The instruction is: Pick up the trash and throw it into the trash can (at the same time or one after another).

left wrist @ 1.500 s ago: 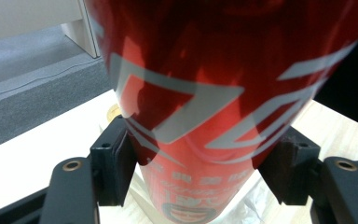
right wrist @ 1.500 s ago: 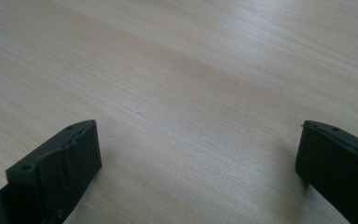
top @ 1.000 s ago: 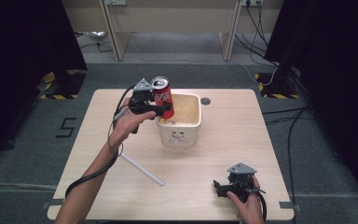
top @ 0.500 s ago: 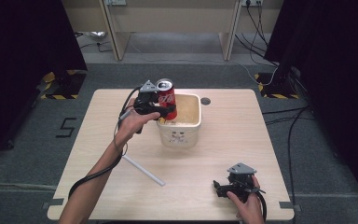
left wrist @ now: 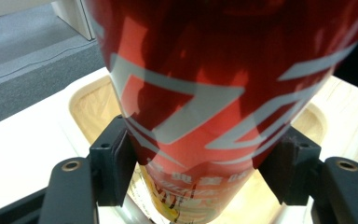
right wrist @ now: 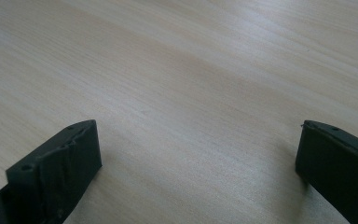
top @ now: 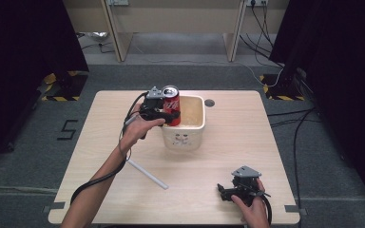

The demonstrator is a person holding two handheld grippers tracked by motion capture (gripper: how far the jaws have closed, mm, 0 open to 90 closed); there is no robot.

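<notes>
The left tongs (top: 167,110) are clamped on a red soda can (top: 171,105), one black jaw pressed to each side of it, as a person's left hand (top: 135,130) carries the upright can over the near-left rim of a cream plastic tub (top: 185,137) standing at the middle of the tabletop (top: 247,128). Seen from the left gripper view, the can (left wrist: 214,93) hangs above the tub's open mouth (left wrist: 86,100), its base not yet on the tub's floor. The pickup looks done and the carry all but finished; what appears left is to sink the can into the tub, let the jaws part and draw the hand clear. Well apart from the tub, toward the near-right corner of the tabletop, the right tongs (top: 225,194) rest idle in the person's right hand (top: 249,209), jaws spread wide over bare wood with nothing between them. A white rod (top: 147,174) lies flat on the tabletop, near and to the left of the tub, untouched.
</notes>
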